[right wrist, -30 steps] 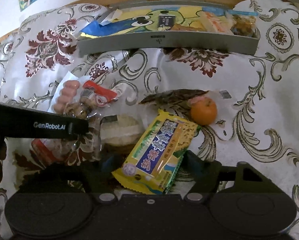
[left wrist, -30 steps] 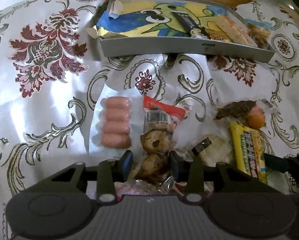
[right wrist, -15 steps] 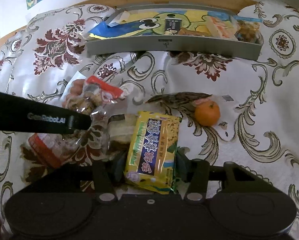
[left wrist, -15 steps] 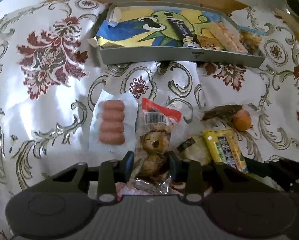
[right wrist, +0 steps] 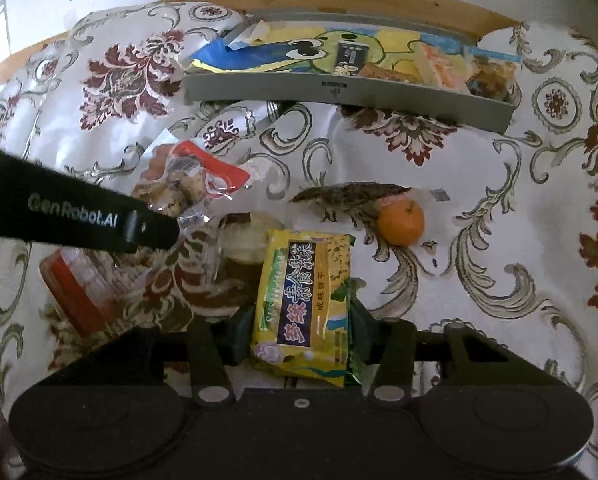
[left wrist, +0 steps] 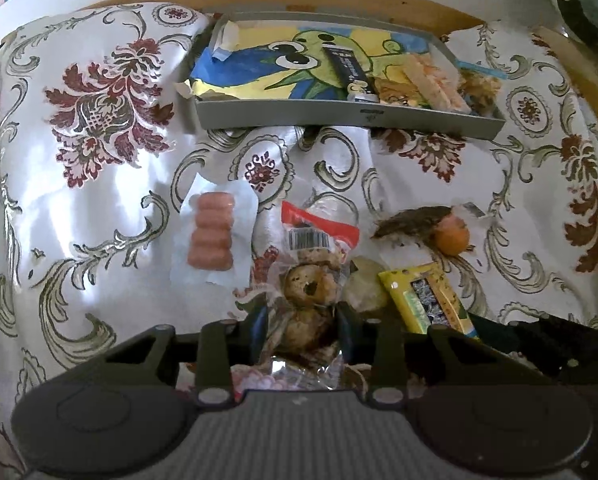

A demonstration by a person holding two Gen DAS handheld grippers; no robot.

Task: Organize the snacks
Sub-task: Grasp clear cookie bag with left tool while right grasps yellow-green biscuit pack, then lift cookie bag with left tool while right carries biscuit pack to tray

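Yellow cracker packet (right wrist: 305,304), clamped in the right gripper (right wrist: 299,334), has turned lengthwise and risen off the floral tablecloth (right wrist: 479,208). Left gripper (left wrist: 299,320) likewise pinches the clear bag of braised snacks (left wrist: 305,280), now lifted. Both seem ready for the far grey tray (left wrist: 339,114).

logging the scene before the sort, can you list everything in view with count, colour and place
grey tray: 1, grey, far end of table, holds several snacks
sausage pack: 1, pink in clear wrap, left of the pile
clear snack bag: 1, clear with red top, between left fingers
yellow cracker pack: 1, yellow, between right fingers
orange: 1, orange, right of pile
tablecloth: 1, white with red floral
left gripper: 1, black, shut on bag
right gripper: 1, black, shut on pack
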